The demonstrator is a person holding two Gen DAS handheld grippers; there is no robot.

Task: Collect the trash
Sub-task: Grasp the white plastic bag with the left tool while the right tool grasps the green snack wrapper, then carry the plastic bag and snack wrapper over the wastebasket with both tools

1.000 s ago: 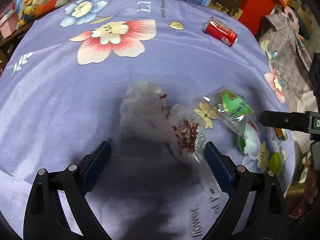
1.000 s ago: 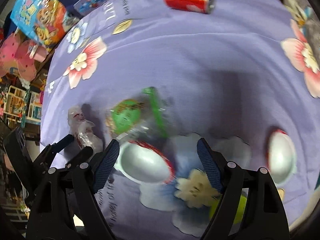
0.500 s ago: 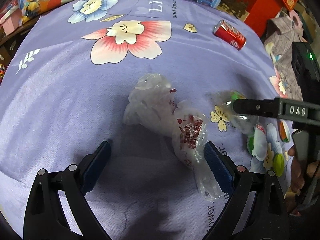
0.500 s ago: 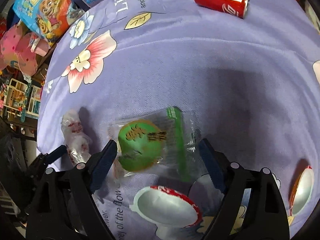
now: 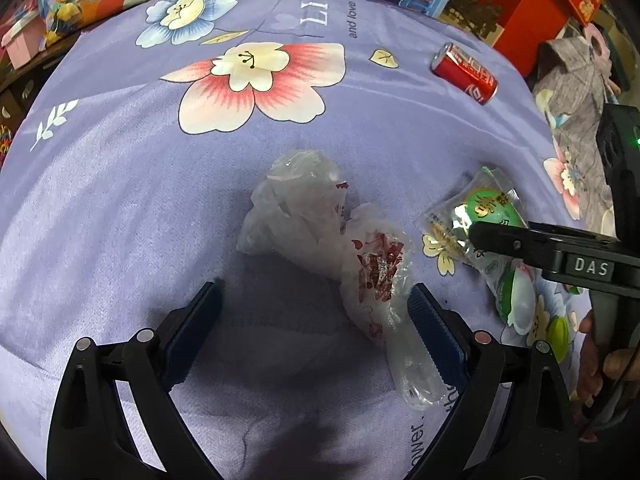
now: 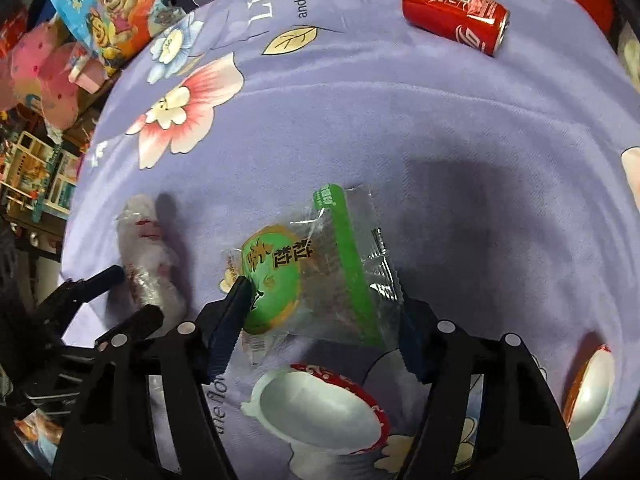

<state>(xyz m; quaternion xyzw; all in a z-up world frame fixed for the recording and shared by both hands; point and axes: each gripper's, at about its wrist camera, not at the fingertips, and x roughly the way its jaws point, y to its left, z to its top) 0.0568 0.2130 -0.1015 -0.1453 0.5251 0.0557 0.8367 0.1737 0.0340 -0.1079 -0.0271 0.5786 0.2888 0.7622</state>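
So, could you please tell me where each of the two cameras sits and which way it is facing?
Left wrist: on the left gripper, looking steeply down the open fingers at a crumpled clear plastic bag on the purple floral cloth; the right gripper's finger and a hand show at right.
Right wrist: on the right gripper, looking steeply down; its jaws are closing around a green snack wrapper, a white lid beneath; the left gripper shows at left.
Shared: bag, wrapper, red cola can, cloth.
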